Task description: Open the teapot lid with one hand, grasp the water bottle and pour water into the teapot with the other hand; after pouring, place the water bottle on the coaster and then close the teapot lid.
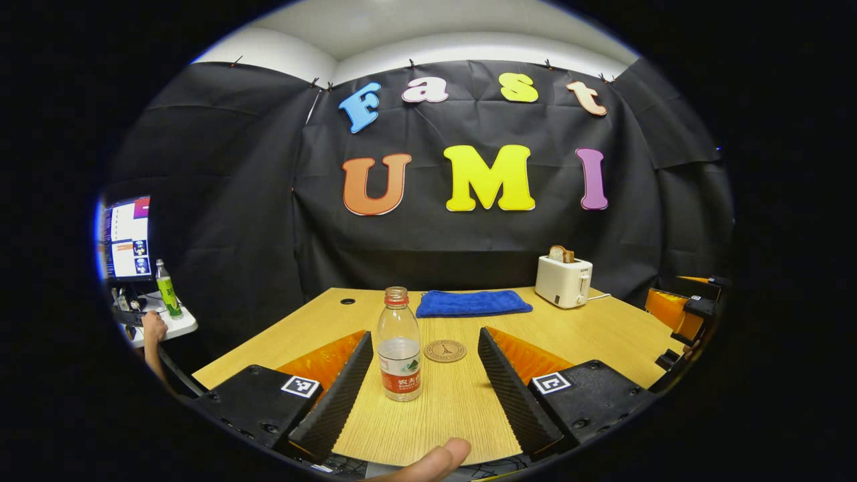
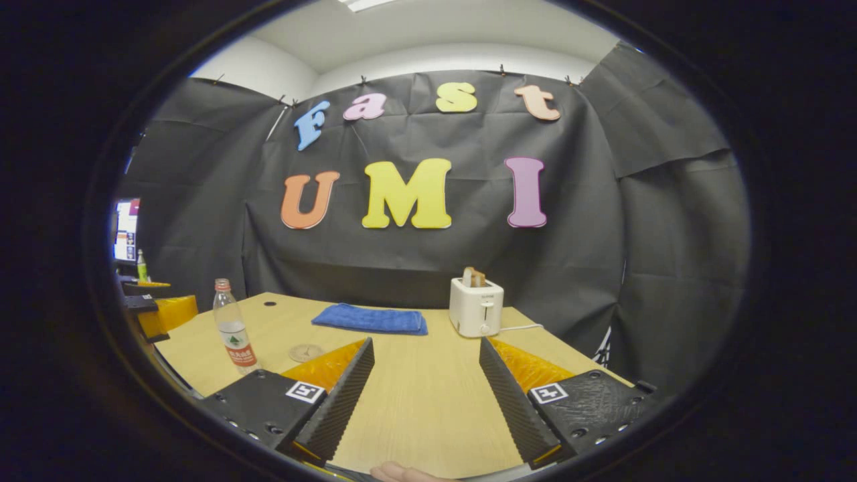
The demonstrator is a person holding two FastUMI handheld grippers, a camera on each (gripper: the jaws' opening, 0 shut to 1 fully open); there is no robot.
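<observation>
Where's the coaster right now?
In the left gripper view the coaster lies flat on the table, just right of the water bottle and in front of the blue towel.

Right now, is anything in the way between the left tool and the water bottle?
No, nothing visible is. The water bottle stands upright on the table, just ahead of the open left tool and nearer its left finger, with bare wood in front. The coaster lies behind the bottle to its right.
</observation>
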